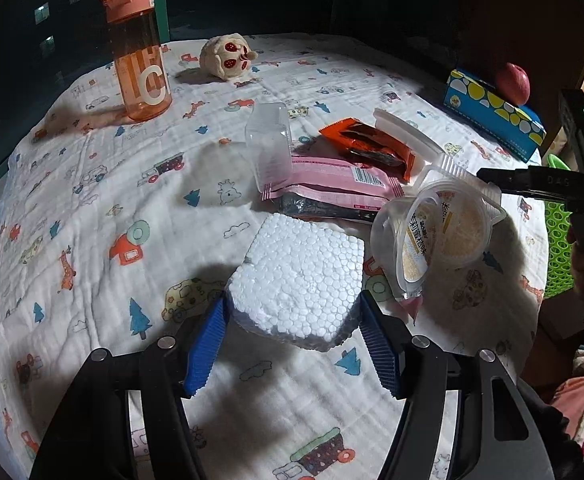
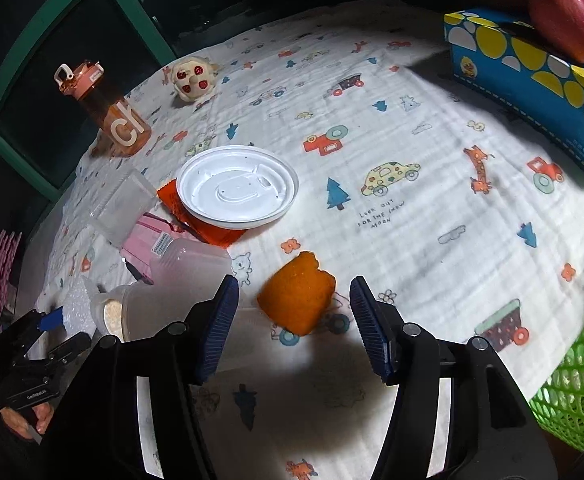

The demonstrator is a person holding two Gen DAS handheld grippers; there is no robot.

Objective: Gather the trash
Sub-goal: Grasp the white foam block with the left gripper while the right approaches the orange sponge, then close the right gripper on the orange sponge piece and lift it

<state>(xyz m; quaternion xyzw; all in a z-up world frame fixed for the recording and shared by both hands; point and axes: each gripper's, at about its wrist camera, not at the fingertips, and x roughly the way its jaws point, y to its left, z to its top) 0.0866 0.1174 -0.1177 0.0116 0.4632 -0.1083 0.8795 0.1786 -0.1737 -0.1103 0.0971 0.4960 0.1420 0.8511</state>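
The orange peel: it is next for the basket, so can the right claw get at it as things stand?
Probably yes. The orange peel lies on the cloth between the right claw's open fingers, nothing covering it; the clear plastic cup lies just left.

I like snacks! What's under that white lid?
An orange wrapper pokes out from under the white lid. The lid covers most of it, so anything else beneath stays hidden.

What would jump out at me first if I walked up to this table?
Probably the white foam block clamped between the left gripper's blue pads, and the orange peel lying between the right gripper's open jaws. Behind them lie wrappers and a white lid; an orange bottle stands at the far edge.
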